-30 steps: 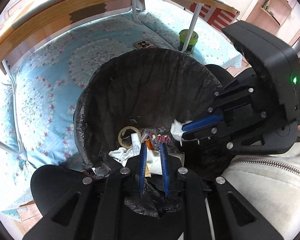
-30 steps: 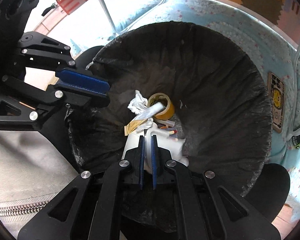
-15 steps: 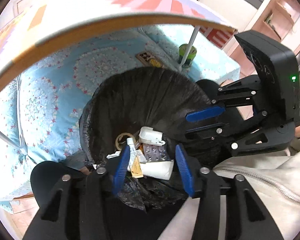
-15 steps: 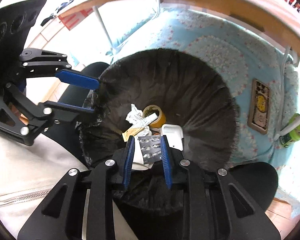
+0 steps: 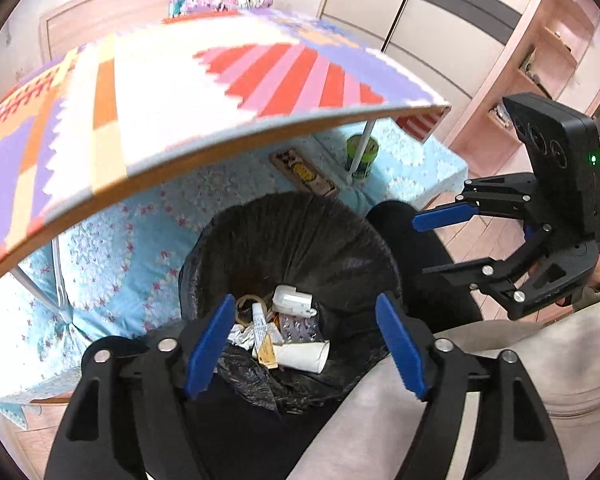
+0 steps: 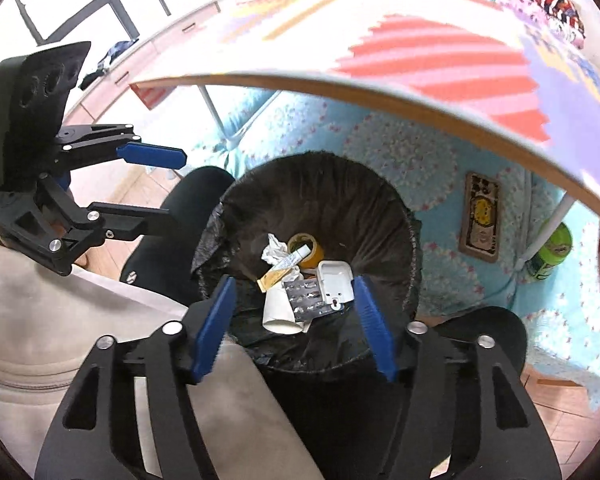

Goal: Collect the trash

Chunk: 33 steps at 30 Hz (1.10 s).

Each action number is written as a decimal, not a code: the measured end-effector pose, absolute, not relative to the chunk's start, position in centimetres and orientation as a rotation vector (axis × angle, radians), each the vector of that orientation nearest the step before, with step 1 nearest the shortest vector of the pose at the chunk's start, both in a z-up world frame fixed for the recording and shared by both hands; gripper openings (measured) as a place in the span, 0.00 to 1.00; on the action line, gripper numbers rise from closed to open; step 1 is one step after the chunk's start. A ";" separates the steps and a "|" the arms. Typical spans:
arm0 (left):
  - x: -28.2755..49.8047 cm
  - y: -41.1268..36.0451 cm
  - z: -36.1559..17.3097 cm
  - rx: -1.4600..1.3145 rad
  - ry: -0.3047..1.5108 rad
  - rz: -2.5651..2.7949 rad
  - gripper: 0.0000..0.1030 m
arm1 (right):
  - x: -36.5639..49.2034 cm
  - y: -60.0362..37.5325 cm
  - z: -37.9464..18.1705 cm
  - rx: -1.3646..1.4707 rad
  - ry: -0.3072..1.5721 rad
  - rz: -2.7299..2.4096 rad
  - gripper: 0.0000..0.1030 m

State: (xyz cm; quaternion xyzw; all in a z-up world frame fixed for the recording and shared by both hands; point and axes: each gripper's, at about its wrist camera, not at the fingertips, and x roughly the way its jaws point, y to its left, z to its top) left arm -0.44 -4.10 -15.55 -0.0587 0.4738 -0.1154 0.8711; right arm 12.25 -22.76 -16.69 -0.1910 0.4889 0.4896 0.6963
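A bin lined with a black bag (image 5: 300, 232) (image 6: 340, 200) stands on the floor below both grippers. In it lie a white plastic box (image 5: 292, 300) (image 6: 334, 280), a pill blister (image 5: 300, 326) (image 6: 306, 298), a paper cup (image 5: 304, 354) (image 6: 278, 312), a tape roll (image 6: 306, 246), a tube (image 5: 259, 322) and crumpled paper (image 6: 274, 248). My left gripper (image 5: 304, 344) is open and empty above the bin's near rim; it also shows in the right wrist view (image 6: 160, 184). My right gripper (image 6: 294, 330) is open and empty above the bin, and shows in the left wrist view (image 5: 436, 244).
A table with a colourful patterned top (image 5: 180, 92) (image 6: 420, 60) overhangs the bin on white legs. A light blue floral mat (image 5: 112, 248) covers the floor, with a green can (image 5: 362, 154) (image 6: 550, 250) and a flat brown card (image 5: 304, 170) (image 6: 480, 216). The person's pale trousers are nearby.
Both grippers opened and dropped their trash, the white box and the blister pack, into the bin. Both then rose well above it, so the table top now shows.
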 end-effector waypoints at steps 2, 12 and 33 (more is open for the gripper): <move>-0.8 -4.2 -14.7 -0.129 0.976 -0.237 0.81 | 11.9 -22.9 -15.7 -0.429 1.079 1.095 0.70; -2.0 -5.0 -12.7 -0.126 0.965 -0.243 0.89 | 11.2 -23.9 -13.4 -0.416 1.074 1.083 0.77; -2.4 -5.3 -12.5 -0.109 0.955 -0.239 0.89 | 10.6 -23.7 -12.9 -0.448 1.059 1.087 0.77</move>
